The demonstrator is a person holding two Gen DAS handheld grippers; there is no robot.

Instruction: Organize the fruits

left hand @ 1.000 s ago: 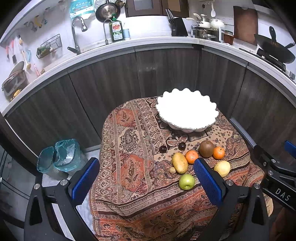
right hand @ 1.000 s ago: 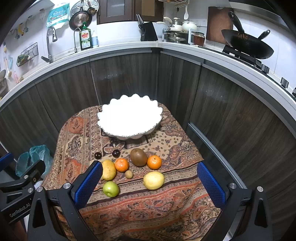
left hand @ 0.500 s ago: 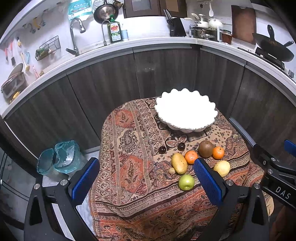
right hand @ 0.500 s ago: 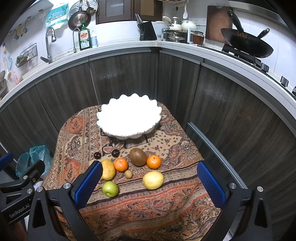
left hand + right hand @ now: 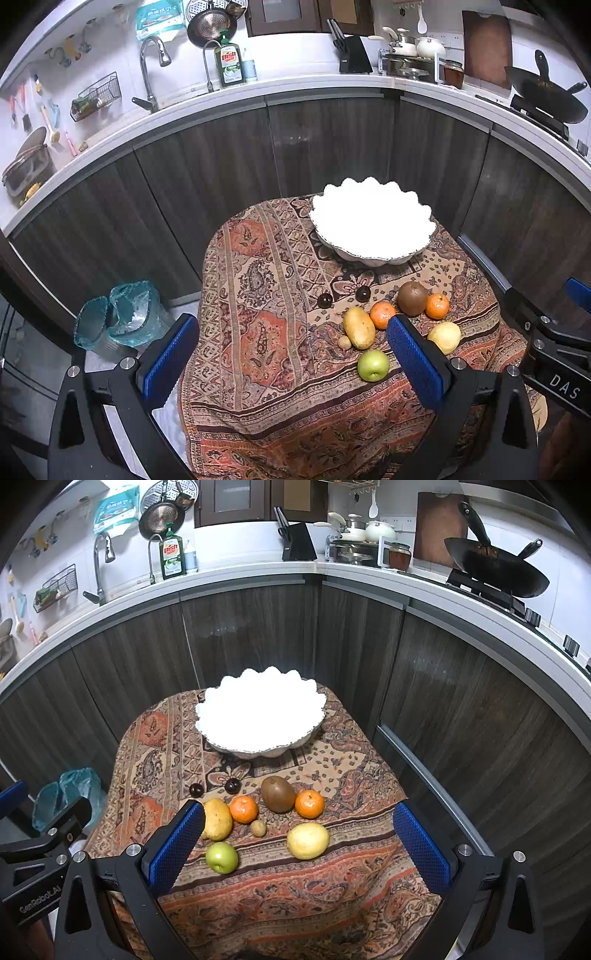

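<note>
Both grippers hang above the near edge of the cloth-covered counter [image 5: 295, 904], jaws spread wide, holding nothing. Right gripper [image 5: 299, 845] looks straight down the fruit cluster; left gripper [image 5: 291, 358] sits off to the left, fruit under its right finger. Right is the nearer one, I judge.

Nearest fruit: apple [image 5: 221, 857] and lemon [image 5: 307, 840], the lemon almost centred between the right jaws, long axis across them.

Behind: yellow oblong fruit [image 5: 217, 819], long axis running away from the grippers; one small tan fruit [image 5: 258, 828]; two oranges [image 5: 243, 809]; one kiwi [image 5: 278, 794]; two dark plums [image 5: 232, 785].

Count: nine pieces, all on the cloth.

Farthest: white scalloped bowl [image 5: 317, 705], empty as far as glare allows, well apart from the fruit.
</note>
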